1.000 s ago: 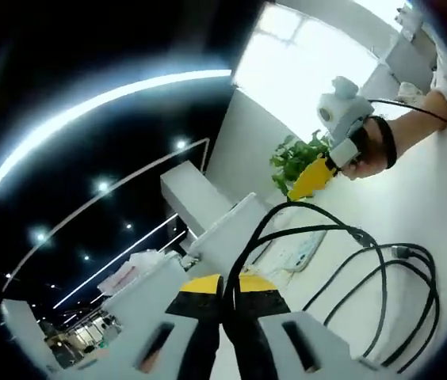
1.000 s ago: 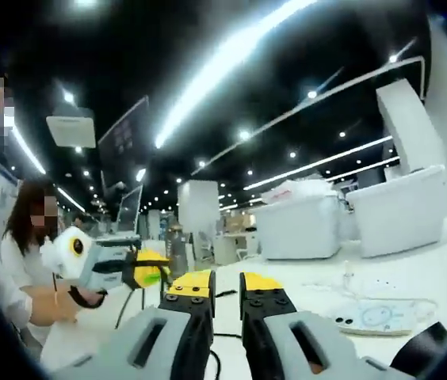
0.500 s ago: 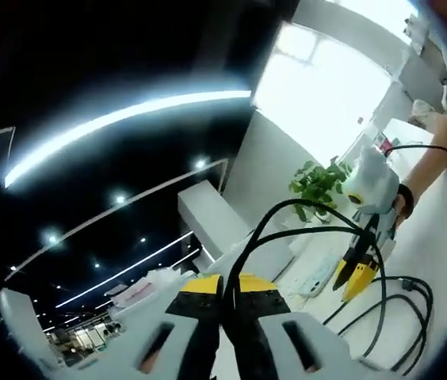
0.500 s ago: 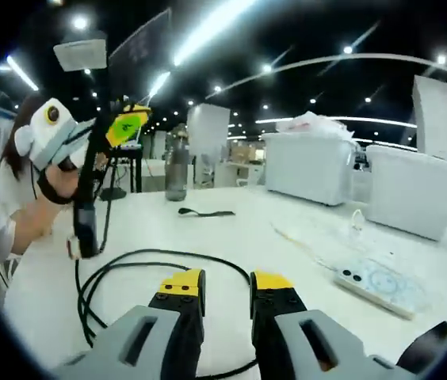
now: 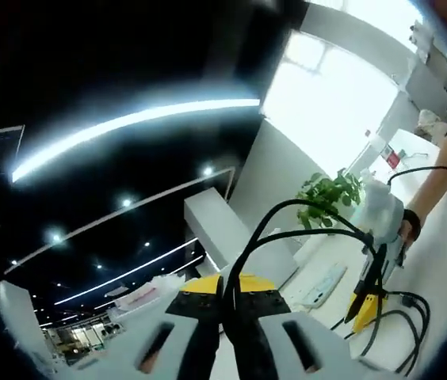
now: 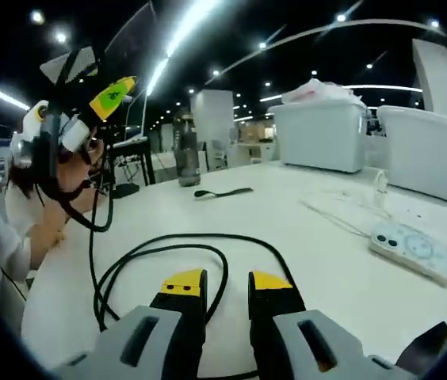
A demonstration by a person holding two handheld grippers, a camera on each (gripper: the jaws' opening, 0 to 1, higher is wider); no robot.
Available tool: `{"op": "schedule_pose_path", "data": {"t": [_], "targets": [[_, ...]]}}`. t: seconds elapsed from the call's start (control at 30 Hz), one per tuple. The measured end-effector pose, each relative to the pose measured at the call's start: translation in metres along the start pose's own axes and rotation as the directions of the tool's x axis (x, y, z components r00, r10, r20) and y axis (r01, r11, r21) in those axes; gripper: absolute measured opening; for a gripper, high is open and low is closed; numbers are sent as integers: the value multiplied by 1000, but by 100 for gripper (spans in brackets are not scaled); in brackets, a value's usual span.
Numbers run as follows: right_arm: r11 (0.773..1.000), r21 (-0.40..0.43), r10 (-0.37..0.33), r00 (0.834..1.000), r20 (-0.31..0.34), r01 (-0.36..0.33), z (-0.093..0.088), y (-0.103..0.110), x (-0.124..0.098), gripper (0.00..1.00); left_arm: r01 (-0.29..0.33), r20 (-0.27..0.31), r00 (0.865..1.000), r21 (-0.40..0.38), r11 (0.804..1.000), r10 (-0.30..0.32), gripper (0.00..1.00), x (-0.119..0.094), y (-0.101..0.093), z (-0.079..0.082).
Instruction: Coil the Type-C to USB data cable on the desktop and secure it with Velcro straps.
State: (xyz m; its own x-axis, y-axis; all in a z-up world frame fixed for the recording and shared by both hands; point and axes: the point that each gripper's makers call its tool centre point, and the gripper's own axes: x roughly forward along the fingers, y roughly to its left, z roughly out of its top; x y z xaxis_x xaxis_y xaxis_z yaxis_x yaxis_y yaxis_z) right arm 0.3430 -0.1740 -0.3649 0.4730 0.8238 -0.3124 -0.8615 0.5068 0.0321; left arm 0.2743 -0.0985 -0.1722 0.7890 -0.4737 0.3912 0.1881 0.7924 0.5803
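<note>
Left gripper view looks along the left gripper (image 5: 223, 294), whose yellow-tipped jaws are pressed together on the black cable (image 5: 303, 218), held up off the table (image 5: 445, 261). From the grip two strands arch up and over to the right, then drop toward the right gripper (image 5: 366, 307), which points down at the white surface with further loops lying just beside its yellow tips. A hand (image 5: 407, 224) holds that tool from the far right, and a potted plant (image 5: 330, 192) stands behind it by the wall. In the right gripper view, the right gripper (image 6: 227, 283) is released, its jaws apart with a plain gap and nothing between them, hovering low over the table (image 6: 326, 261). Just beyond its tips the cable (image 6: 168, 253) lies in loose, uneven loops, while one run climbs on the left to the raised left gripper (image 6: 112, 96). Farther off on the table lies a dark strap (image 6: 222, 191), with a bottle (image 6: 185, 150) behind it; to the right sit a white power strip (image 6: 414, 247) and two white bins (image 6: 326, 133). The loops are slack and of unequal size, so I judge that a pinch on only one strand could let the others spring apart. Lifting the left end higher could drag the coil across the table, away from the strap, which lies well apart from it.
</note>
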Motion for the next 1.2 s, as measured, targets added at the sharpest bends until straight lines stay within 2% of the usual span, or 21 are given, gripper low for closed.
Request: {"op": "schedule_pose_path", "data": {"t": [0.13,0.23,0.3,0.4,0.47,0.57,0.67,0.77,0.8,0.9,0.97,1.0,1.07,1.13,1.2], "targets": [[999,-19,32,998,-50,-33,-7,12,13,19,-12,21,1000,5,1000,12,7,-1,2,7],[999,-46,16,996,-87,-20,-11,11,21,15,-14,32,999,-3,1000,14,7,-2,4,10],[998,-55,2,996,-84,-7,-10,9,22,6,-10,40,999,-14,1000,10,7,-2,4,12],[998,-63,-11,997,-74,7,-5,6,19,3,-1,36,999,-43,999,3,7,-2,4,9],[996,-75,-40,999,-29,38,8,-1,12,2,9,26,1000,-58,998,-8,7,-1,1,5],[995,-41,-88,994,66,91,32,-14,0,2,40,10,999,-92,995,-39,7,2,-6,-1],[993,-6,-116,976,185,120,58,-22,-19,1,60,-5,998,-94,994,-61,7,5,-14,-6],[989,-7,-139,956,259,145,76,-25,-37,1,98,-16,995,-106,990,-100,7,7,-25,-11],[989,-1,-143,944,297,150,84,-26,-44,1,115,-16,993,-119,986,-117,7,8,-31,-12],[992,25,-120,915,384,120,102,-20,-61,1,152,-20,988,-123,981,-155,7,9,-43,-15],[995,31,-96,905,414,91,108,-15,-67,1,173,-27,984,-111,979,-177,7,10,-51,-17],[997,29,-74,894,443,68,114,-10,-72,1,182,-30,982,-105,978,-186,7,11,-54,-18],[998,1,-58,891,450,64,118,-3,-76,1,193,-34,980,-92,977,-197,7,11,-58,-20],[997,-35,-38,876,481,63,125,5,-81,1,206,-41,977,-79,975,-210,7,12,-62,-23],[997,-53,-23,871,490,56,128,11,-83,1,208,-54,976,-54,977,-211,7,12,-65,-27]]}}
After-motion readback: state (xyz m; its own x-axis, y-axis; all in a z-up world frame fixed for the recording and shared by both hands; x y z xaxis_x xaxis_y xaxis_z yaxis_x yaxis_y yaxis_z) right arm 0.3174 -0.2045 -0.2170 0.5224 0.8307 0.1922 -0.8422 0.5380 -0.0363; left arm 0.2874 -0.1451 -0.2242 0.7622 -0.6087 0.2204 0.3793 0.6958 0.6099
